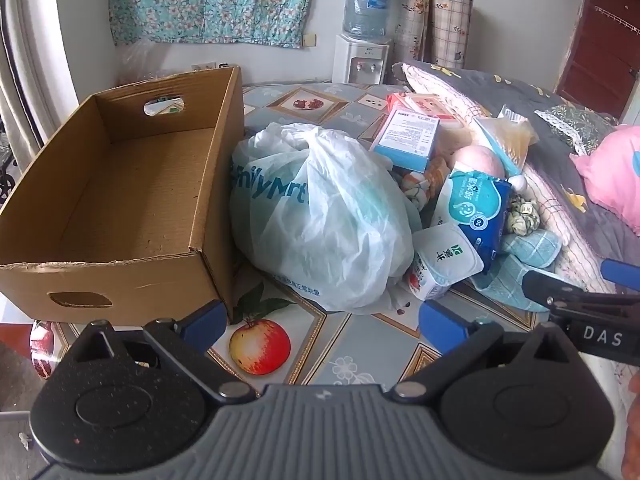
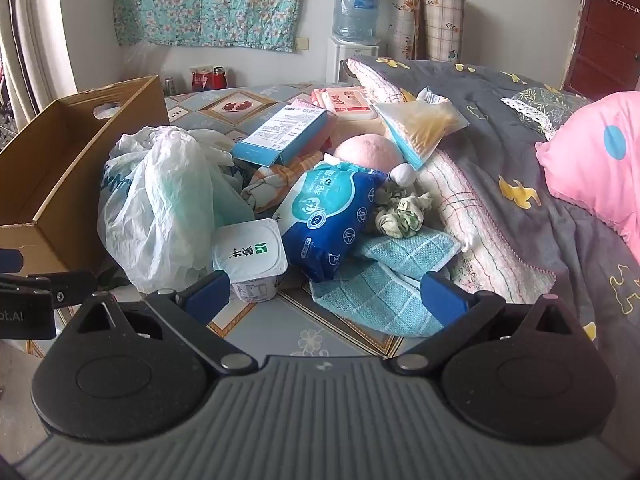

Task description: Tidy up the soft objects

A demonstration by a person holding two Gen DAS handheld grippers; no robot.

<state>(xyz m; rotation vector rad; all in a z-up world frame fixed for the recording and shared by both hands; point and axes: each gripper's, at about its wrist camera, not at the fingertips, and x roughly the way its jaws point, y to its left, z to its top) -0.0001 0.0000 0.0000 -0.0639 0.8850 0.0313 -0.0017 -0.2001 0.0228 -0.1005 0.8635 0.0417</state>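
An empty cardboard box (image 1: 120, 184) stands on the table at the left; it also shows in the right wrist view (image 2: 60, 168). Beside it lies a white plastic bag (image 1: 320, 216) (image 2: 160, 204). A pile holds a blue wipes pack (image 2: 332, 216) (image 1: 476, 204), a yogurt cup (image 2: 250, 258) (image 1: 444, 260), a teal checked cloth (image 2: 384, 288) (image 1: 524, 256), a green scrunchie (image 2: 400, 212), a striped cloth (image 2: 276, 180), a pink plush (image 2: 368, 150) and a blue carton (image 2: 280, 132). My left gripper (image 1: 320, 322) is open and empty before the bag. My right gripper (image 2: 326, 290) is open and empty before the teal cloth.
A grey quilt (image 2: 520, 140) and a pink pillow (image 2: 596, 160) cover the table's right side. A tissue packet (image 2: 420, 124) and a pink wipes pack (image 2: 348, 104) lie behind the pile. A water dispenser (image 1: 362, 40) stands at the wall. The tablecloth (image 1: 320, 360) has a fruit print.
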